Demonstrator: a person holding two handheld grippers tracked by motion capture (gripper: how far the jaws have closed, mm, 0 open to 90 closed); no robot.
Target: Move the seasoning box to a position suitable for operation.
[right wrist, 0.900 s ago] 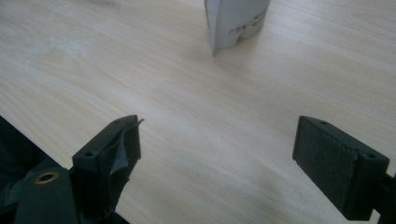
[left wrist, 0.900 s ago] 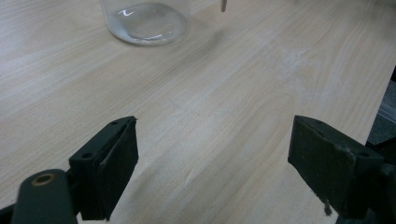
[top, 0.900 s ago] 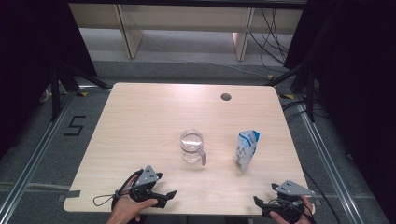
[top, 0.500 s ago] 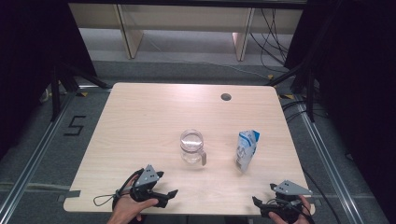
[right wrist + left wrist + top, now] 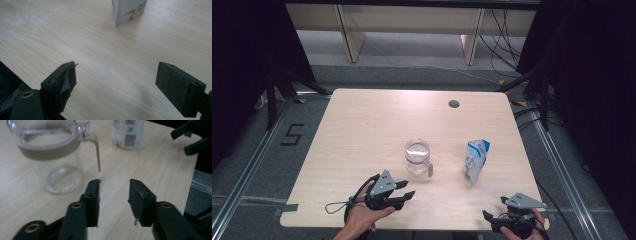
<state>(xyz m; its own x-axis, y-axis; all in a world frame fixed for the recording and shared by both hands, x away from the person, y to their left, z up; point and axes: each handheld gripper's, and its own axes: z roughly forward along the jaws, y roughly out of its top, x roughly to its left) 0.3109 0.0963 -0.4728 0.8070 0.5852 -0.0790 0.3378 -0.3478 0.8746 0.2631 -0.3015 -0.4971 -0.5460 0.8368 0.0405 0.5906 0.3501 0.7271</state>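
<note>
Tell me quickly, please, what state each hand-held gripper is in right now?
Left hand-held gripper: open, holding nothing, jaws aimed near the clear jug.
Right hand-held gripper: open wide, holding nothing, short of the pouch.

clear lidded pitcher [image 5: 417, 156] upright mid-table, white-and-blue pouch [image 5: 475, 160] standing well apart to its right

Even overhead light, dim dark surroundings; close gripper views soft, slightly blurred.

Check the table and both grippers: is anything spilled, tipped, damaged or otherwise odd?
Mostly tidy: the clear plastic jug and white-and-blue carton stand upright on the dry wooden table. One oddity: the right gripper has a torn, peeling pad on one jaw.
</note>
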